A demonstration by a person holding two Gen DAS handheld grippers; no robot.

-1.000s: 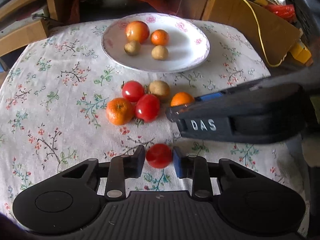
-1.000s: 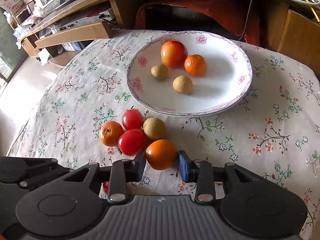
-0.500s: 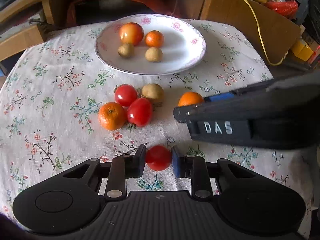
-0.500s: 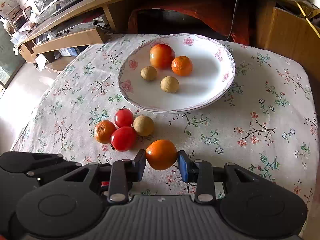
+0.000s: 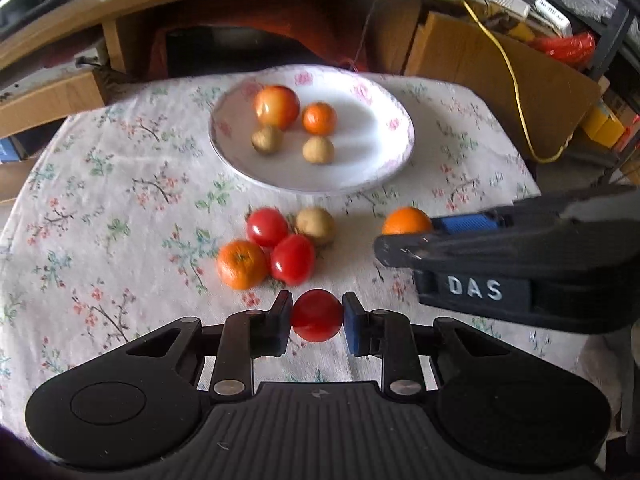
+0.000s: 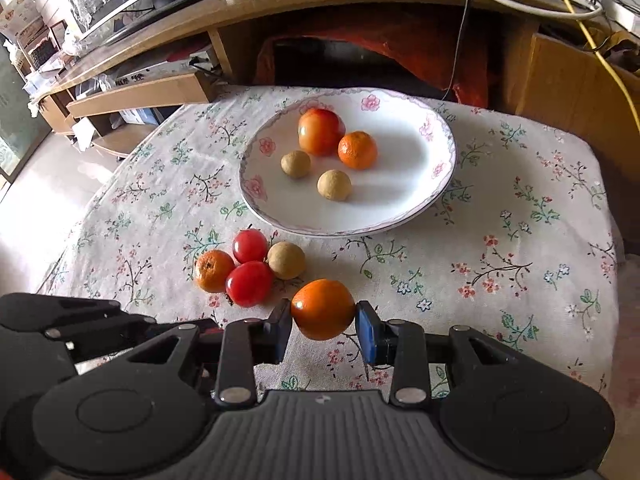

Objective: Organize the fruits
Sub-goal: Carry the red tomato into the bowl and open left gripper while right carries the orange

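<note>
My left gripper (image 5: 317, 316) is shut on a small red tomato (image 5: 317, 315) and holds it above the floral tablecloth. My right gripper (image 6: 323, 312) is shut on an orange (image 6: 323, 309), which also shows in the left wrist view (image 5: 406, 221). A white flowered plate (image 6: 416, 204) at the back holds an apple (image 6: 320, 131), a mandarin (image 6: 357, 150) and two brown longans (image 6: 295, 164). On the cloth lie a mandarin (image 6: 213, 271), two red tomatoes (image 6: 249, 283) and a longan (image 6: 286, 260) in a cluster.
A wooden desk (image 6: 280, 12) with cables stands behind the table. A cardboard box (image 5: 500, 80) and a yellow cable (image 5: 516, 92) are at the back right. The left gripper's body (image 6: 72, 320) lies at the right wrist view's lower left.
Both grippers have lifted their fruit off the cloth and pulled back; the plate and the cluster look farther away. The orange has come away from the cluster.
</note>
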